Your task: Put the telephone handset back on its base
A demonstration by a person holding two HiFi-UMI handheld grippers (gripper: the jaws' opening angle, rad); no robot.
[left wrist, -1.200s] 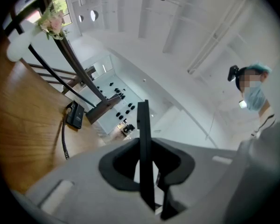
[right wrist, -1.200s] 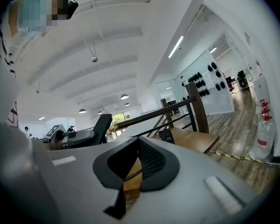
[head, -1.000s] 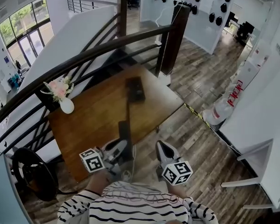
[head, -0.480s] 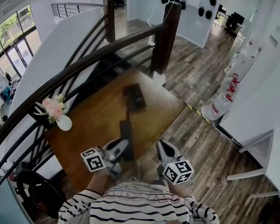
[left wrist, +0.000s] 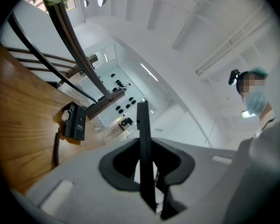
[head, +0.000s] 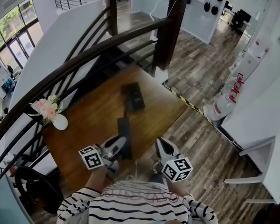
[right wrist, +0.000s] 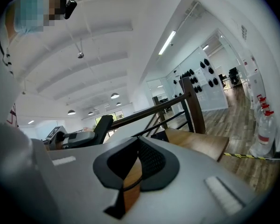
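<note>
**A:** Handset status?
**B:** One handset (head: 123, 129), off its base. The left gripper (head: 117, 146) fingers pinch it edge-on over the near part of the tabletop (head: 91, 118).
**A:** Base?
**B:** One base (head: 133, 96), on the far part of the tabletop, apart from the handset. One cord (left wrist: 56, 148) lies beside it.
**A:** Right gripper?
**B:** Right gripper (head: 161, 146) fingers are pressed together at the tips, nothing between. It sits just right of the tabletop's near edge.
**A:** Anything else?
**B:** One white vase (head: 59, 121) with pink flowers, at the left edge.
</note>
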